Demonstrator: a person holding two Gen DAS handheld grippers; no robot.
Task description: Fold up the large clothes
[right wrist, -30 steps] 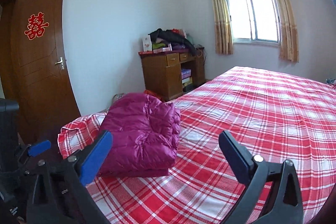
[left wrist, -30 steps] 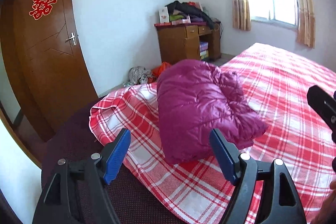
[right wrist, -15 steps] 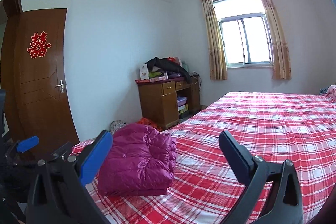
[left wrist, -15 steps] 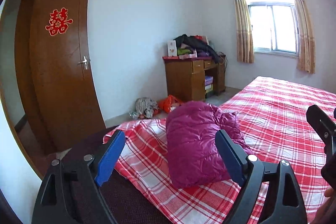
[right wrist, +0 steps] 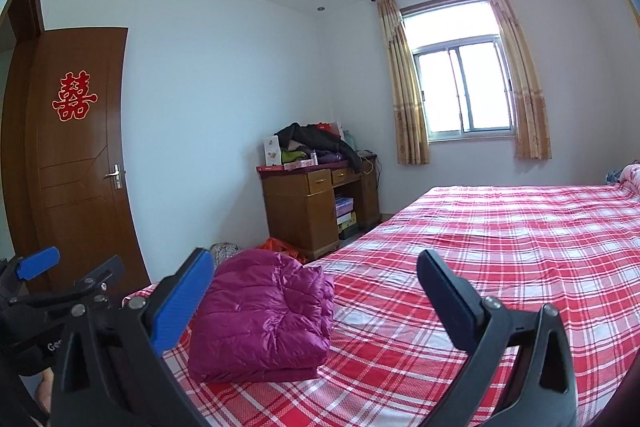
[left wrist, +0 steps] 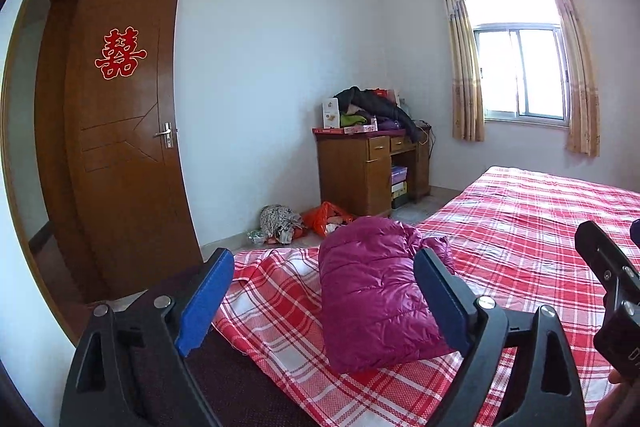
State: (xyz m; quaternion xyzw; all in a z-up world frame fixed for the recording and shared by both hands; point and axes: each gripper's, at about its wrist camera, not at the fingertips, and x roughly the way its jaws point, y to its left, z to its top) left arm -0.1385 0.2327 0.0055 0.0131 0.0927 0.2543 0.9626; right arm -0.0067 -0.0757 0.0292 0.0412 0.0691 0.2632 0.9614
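Observation:
A magenta puffer jacket (left wrist: 372,291) lies folded into a thick bundle near the corner of the bed; it also shows in the right wrist view (right wrist: 264,319). My left gripper (left wrist: 320,295) is open and empty, held back from the jacket and above the bed's edge. My right gripper (right wrist: 316,299) is open and empty, also back from the jacket, which lies to the left between its fingers. The right gripper's body (left wrist: 608,283) shows at the right edge of the left wrist view. The left gripper's blue pad (right wrist: 38,263) shows at the left of the right wrist view.
The bed carries a red and white plaid sheet (right wrist: 500,247), with a dark mattress corner (left wrist: 240,379) bare below it. A wooden desk (left wrist: 368,171) piled with clothes stands by the wall. Bags and cloth (left wrist: 296,223) lie on the floor. A brown door (left wrist: 120,147) is at the left.
Both grippers have lifted and tilted upward, away from the jacket. The jacket now sits lower and smaller in both views. It has not moved on the bed.

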